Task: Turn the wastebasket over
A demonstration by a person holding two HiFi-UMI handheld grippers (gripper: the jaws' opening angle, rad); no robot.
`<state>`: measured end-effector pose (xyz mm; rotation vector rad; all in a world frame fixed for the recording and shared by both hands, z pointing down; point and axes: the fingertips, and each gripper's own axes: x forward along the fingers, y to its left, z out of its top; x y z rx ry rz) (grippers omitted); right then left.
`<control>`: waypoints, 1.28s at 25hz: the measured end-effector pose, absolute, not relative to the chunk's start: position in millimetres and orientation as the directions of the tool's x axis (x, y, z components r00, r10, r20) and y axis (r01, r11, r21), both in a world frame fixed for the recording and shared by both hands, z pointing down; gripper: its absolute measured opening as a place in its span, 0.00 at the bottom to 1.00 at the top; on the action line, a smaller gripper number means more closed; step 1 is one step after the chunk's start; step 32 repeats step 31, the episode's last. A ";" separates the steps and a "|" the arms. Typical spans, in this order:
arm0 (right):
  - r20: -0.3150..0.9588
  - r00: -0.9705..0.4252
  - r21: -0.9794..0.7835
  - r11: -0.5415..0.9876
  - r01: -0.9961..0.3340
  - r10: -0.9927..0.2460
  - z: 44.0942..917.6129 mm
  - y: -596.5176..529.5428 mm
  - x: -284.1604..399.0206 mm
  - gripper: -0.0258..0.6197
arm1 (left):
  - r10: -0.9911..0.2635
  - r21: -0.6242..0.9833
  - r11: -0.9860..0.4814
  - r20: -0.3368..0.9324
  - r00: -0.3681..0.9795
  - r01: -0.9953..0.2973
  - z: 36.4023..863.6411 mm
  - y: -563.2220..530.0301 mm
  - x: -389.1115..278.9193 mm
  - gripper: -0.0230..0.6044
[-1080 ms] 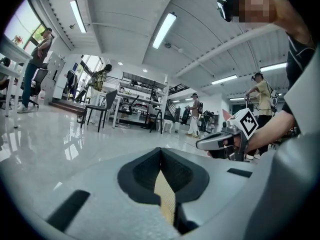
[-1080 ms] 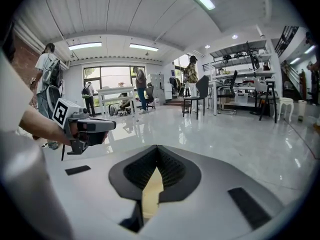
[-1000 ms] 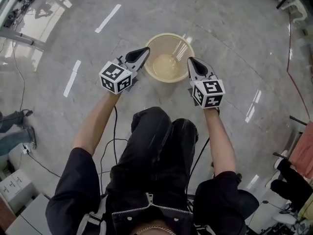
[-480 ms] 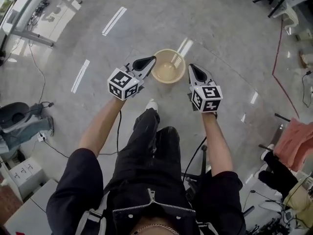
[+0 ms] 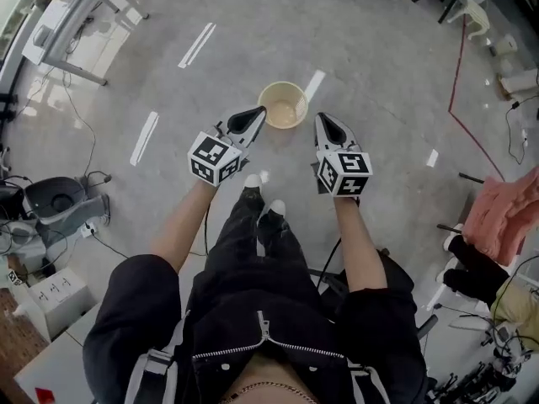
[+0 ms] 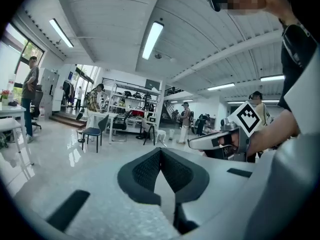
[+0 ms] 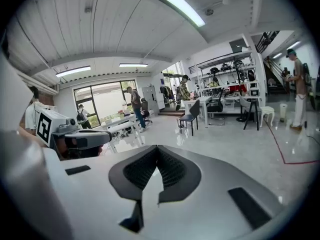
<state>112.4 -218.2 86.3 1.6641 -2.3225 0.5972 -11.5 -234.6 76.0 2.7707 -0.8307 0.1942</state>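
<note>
A cream wastebasket [image 5: 283, 105] stands upright on the grey floor, mouth up, seen from high above in the head view. My left gripper [image 5: 257, 113] hangs shut and holds nothing, its tip just left of the basket's rim in the picture but well above it. My right gripper [image 5: 320, 120] is also shut and holds nothing, just right of the basket. In the left gripper view the closed jaws [image 6: 161, 156] point out across the room, with the right gripper [image 6: 220, 141] at the right. The right gripper view shows its own closed jaws [image 7: 157, 156] and the left gripper [image 7: 80, 140]; the basket is in neither.
My legs and white shoes [image 5: 263, 194] stand right behind the basket. A metal table [image 5: 80, 15] is at the far left, a chair base [image 5: 55, 200] at the left, a red cable [image 5: 459, 82] and chairs at the right. People, a chair [image 6: 95, 131] and shelving fill the room beyond.
Both grippers have risen together, still shut, and the camera with them. The wastebasket now looks much smaller and farther below. My legs have straightened from a crouch to standing.
</note>
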 end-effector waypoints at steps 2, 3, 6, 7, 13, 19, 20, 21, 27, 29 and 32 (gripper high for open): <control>0.400 -0.323 -0.189 0.268 -0.945 -0.857 72.3 -199.4 103.6 0.06 | -0.541 0.199 -0.796 0.191 0.819 -0.572 64.8 -218.8 -20.8 0.04; 0.395 -0.319 -0.183 0.266 -0.946 -0.862 65.4 -192.9 98.7 0.06 | -0.550 0.207 -0.788 0.187 0.814 -0.580 60.4 -213.7 -26.5 0.04; 0.395 -0.309 -0.139 0.276 -0.951 -0.865 53.7 -175.9 83.3 0.06 | -0.574 0.260 -0.754 0.184 0.798 -0.603 56.4 -199.1 -44.1 0.04; 0.401 -0.308 -0.121 0.283 -0.951 -0.863 52.2 -172.5 79.5 0.06 | -0.576 0.270 -0.750 0.183 0.797 -0.604 55.4 -195.1 -47.8 0.04; 0.383 -0.282 -0.164 0.236 -0.958 -0.880 41.9 -160.5 68.0 0.05 | -0.559 0.244 -0.770 0.188 0.808 -0.590 45.1 -186.8 -61.9 0.04; 0.370 -0.270 -0.143 0.233 -0.962 -0.889 29.5 -163.3 48.1 0.05 | -0.548 0.246 -0.780 0.178 0.817 -0.576 35.8 -192.4 -75.8 0.04; 0.367 -0.271 -0.138 0.235 -0.962 -0.890 27.5 -160.3 48.7 0.05 | -0.546 0.245 -0.781 0.176 0.819 -0.574 34.5 -189.2 -74.2 0.04; 0.364 -0.271 -0.135 0.237 -0.962 -0.891 25.7 -156.6 50.0 0.05 | -0.545 0.244 -0.783 0.174 0.820 -0.572 33.4 -185.1 -72.4 0.04; 0.358 -0.269 -0.133 0.236 -0.963 -0.894 22.4 -154.0 47.2 0.05 | -0.543 0.235 -0.788 0.174 0.822 -0.570 31.9 -182.7 -75.7 0.04; 0.361 -0.268 -0.132 0.236 -0.963 -0.893 24.2 -155.8 46.2 0.05 | -0.542 0.235 -0.788 0.176 0.822 -0.569 33.0 -185.1 -77.0 0.04; 0.361 -0.269 -0.133 0.236 -0.963 -0.893 25.4 -157.9 44.4 0.05 | -0.540 0.235 -0.789 0.177 0.823 -0.568 34.0 -187.6 -78.6 0.04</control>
